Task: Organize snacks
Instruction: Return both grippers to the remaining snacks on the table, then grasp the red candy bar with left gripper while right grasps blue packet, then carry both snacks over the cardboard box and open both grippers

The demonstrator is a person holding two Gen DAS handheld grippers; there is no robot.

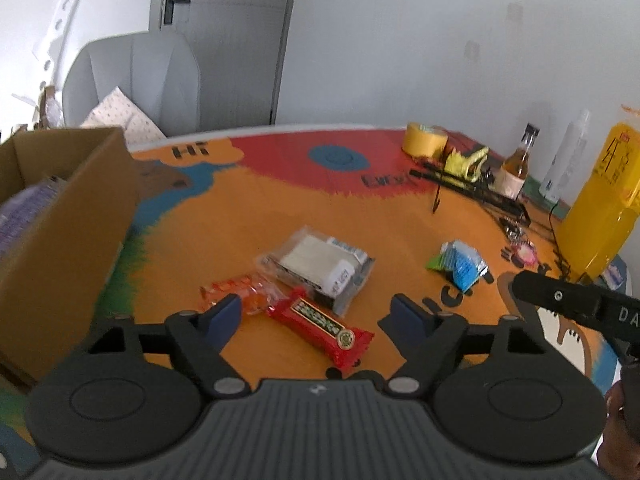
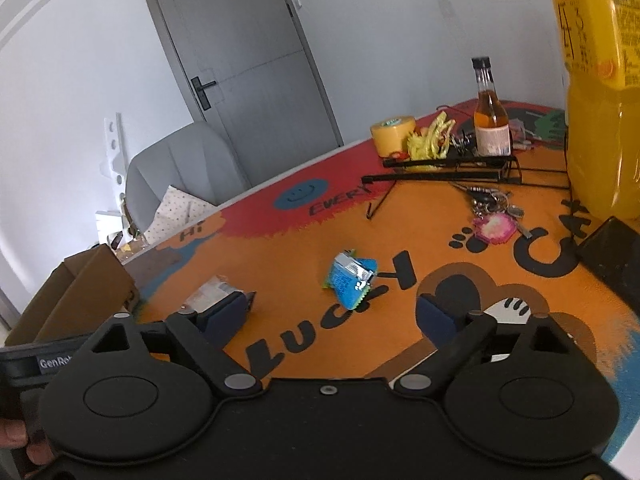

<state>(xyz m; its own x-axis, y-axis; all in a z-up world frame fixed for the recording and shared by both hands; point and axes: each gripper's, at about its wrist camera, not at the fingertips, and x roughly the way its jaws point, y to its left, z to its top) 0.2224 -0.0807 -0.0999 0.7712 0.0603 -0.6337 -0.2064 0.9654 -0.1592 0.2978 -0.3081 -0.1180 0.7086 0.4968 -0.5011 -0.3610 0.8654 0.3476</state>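
Observation:
A red snack bar lies on the orange table mat, between the fingers of my open left gripper, which hovers just above it without touching. Beside it lie an orange-and-clear wrapper and a clear packet with a pale block. A blue-green snack packet lies further right. In the right wrist view the same blue-green packet sits ahead of my open right gripper, with nothing between its fingers. The clear packet shows partly behind its left finger.
An open cardboard box stands at the left table edge. At the back right are a yellow tape roll, a black wire rack with a small bottle, keys and a tall yellow bag. A grey chair stands behind.

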